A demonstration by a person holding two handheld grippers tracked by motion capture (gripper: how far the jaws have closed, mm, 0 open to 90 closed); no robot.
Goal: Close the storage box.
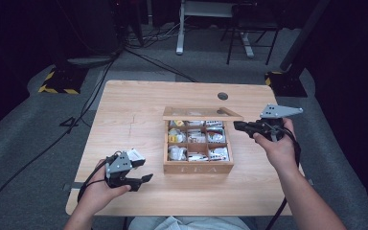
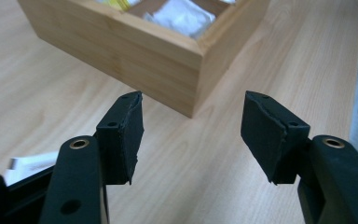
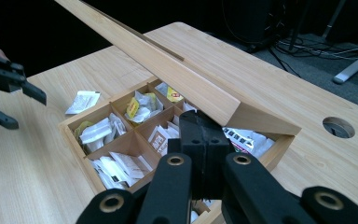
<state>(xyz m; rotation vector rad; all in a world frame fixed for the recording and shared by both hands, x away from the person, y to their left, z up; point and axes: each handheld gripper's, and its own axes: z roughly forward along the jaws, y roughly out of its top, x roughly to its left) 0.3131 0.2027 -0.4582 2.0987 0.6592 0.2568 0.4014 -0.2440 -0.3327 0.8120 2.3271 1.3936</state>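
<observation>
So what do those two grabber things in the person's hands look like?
Each is a black tool with two jaws. The left gripper has flat, dark, rubbery-looking pads, and brass-coloured rings sit in the black arms behind them. A grey three-cornered plate with small holes rides on top of each, clearest on the right gripper. A black cable trails from each one. The forearms are bare, with no sleeves.

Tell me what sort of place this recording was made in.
Probably a lab or studio set up for recording: a lone wooden table on grey carpet, cables trailing across the floor, and hazard-striped stand bases in dark surroundings.
</observation>
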